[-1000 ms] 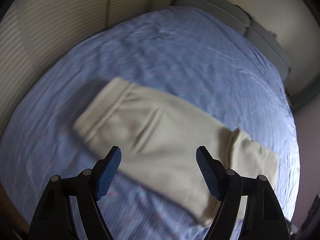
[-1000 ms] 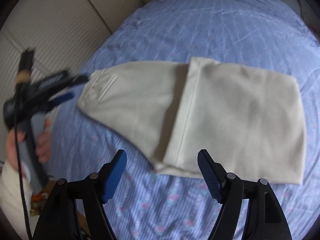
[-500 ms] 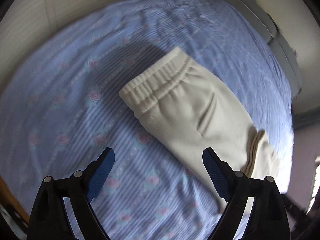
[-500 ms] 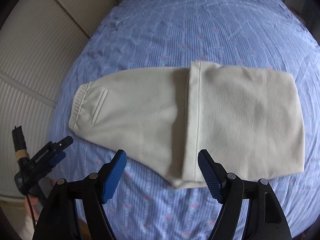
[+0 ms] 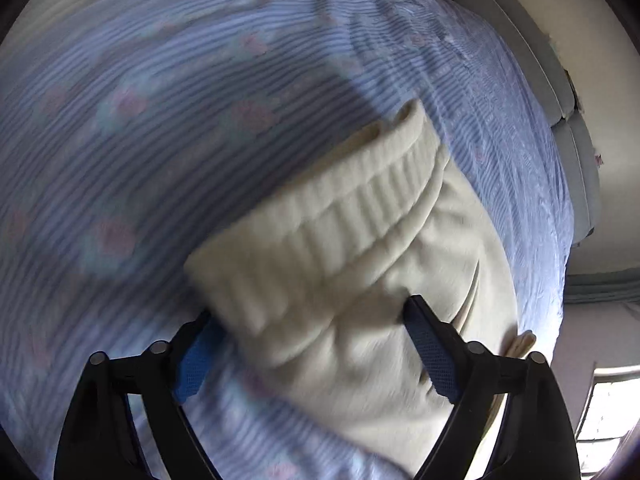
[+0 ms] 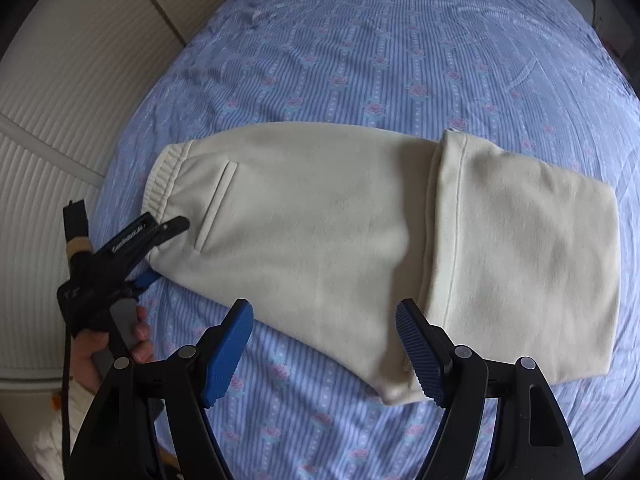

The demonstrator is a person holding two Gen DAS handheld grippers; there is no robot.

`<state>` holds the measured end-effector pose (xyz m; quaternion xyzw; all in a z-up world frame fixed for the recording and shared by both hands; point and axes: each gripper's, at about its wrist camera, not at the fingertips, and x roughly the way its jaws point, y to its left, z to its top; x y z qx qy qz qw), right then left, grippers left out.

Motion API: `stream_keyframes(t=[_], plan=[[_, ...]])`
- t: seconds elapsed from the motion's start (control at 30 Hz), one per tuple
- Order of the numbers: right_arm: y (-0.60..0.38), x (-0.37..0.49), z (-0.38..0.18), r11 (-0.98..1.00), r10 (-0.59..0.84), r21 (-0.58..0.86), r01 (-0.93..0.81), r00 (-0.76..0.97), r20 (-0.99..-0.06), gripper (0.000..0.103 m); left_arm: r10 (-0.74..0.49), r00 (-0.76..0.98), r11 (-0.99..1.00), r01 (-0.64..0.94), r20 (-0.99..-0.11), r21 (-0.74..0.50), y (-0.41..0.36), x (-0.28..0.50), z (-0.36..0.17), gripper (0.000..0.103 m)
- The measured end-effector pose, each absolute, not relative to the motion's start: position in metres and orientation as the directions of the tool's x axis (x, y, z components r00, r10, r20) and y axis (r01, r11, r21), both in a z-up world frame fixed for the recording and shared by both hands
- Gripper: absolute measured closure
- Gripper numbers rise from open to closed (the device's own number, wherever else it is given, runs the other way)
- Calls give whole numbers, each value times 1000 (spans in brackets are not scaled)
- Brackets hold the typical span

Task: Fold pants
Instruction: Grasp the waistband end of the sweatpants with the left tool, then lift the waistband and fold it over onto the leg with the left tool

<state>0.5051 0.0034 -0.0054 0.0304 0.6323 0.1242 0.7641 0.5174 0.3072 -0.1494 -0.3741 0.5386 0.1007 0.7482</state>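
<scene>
Lying half folded on the striped bedsheet (image 6: 400,48), the cream pants (image 6: 320,220) look soft, thick and floppy, best pinched at the ribbed waistband (image 5: 340,216), where the left gripper (image 5: 316,352) is closing astride its corner while the right gripper (image 6: 324,344) hangs wide, empty.
</scene>
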Motion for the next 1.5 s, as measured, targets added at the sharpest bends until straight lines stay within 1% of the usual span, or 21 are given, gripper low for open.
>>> stream_keyframes(t=[0.03, 0.1, 0.17, 0.2, 0.27, 0.33, 0.4, 0.57, 0.7, 0.77, 0.9, 1.07, 1.2, 1.33, 1.5], plan=[[4, 506, -7, 967, 233, 210, -145, 164, -959, 28, -243, 396, 716, -542, -886, -439, 308, 526, -147, 25], [5, 506, -9, 969, 225, 205, -137, 155, -962, 28, -239, 384, 732, -532, -892, -426, 309, 536, -146, 36], [7, 506, -10, 969, 222, 201, -143, 150, -964, 28, -235, 385, 734, -532, -892, -423, 312, 539, -141, 58], [8, 506, -10, 967, 228, 207, -147, 145, -963, 28, -238, 391, 730, -532, -889, -429, 313, 538, -136, 63], [6, 506, -8, 961, 251, 229, -152, 148, -956, 29, -248, 424, 728, -512, -871, -456, 314, 533, -121, 78], [-2, 505, -2, 956, 275, 250, -155, 162, -948, 29, -259, 459, 729, -484, -850, -484, 312, 529, -103, 84], [-14, 504, 6, 954, 285, 260, -151, 180, -941, 29, -258, 507, 746, -437, -822, -503, 304, 524, -74, 85], [-66, 497, 34, 954, 298, 277, -116, 242, -923, 29, -203, 596, 827, -320, -777, -462, 262, 512, 1, 86], [-113, 487, 57, 957, 289, 280, -73, 300, -909, 29, -160, 632, 913, -198, -758, -358, 204, 508, 54, 87], [-140, 481, 67, 957, 286, 288, -44, 330, -900, 29, -160, 648, 937, -138, -744, -321, 175, 509, 77, 87], [-193, 460, 83, 951, 279, 308, 14, 381, -882, 29, -150, 657, 964, -68, -739, -257, 118, 510, 107, 87], [-247, 435, 89, 938, 286, 340, 63, 411, -866, 30, -159, 641, 976, -13, -751, -217, 47, 514, 124, 88], [-290, 418, 92, 931, 296, 358, 79, 413, -861, 32, -176, 622, 980, 36, -762, -197, -13, 511, 127, 88], [-334, 400, 95, 930, 294, 357, 85, 409, -864, 35, -195, 592, 980, 90, -782, -176, -74, 504, 121, 88], [-388, 380, 95, 938, 269, 334, 95, 407, -873, 35, -195, 530, 980, 124, -825, -153, -152, 500, 91, 88]])
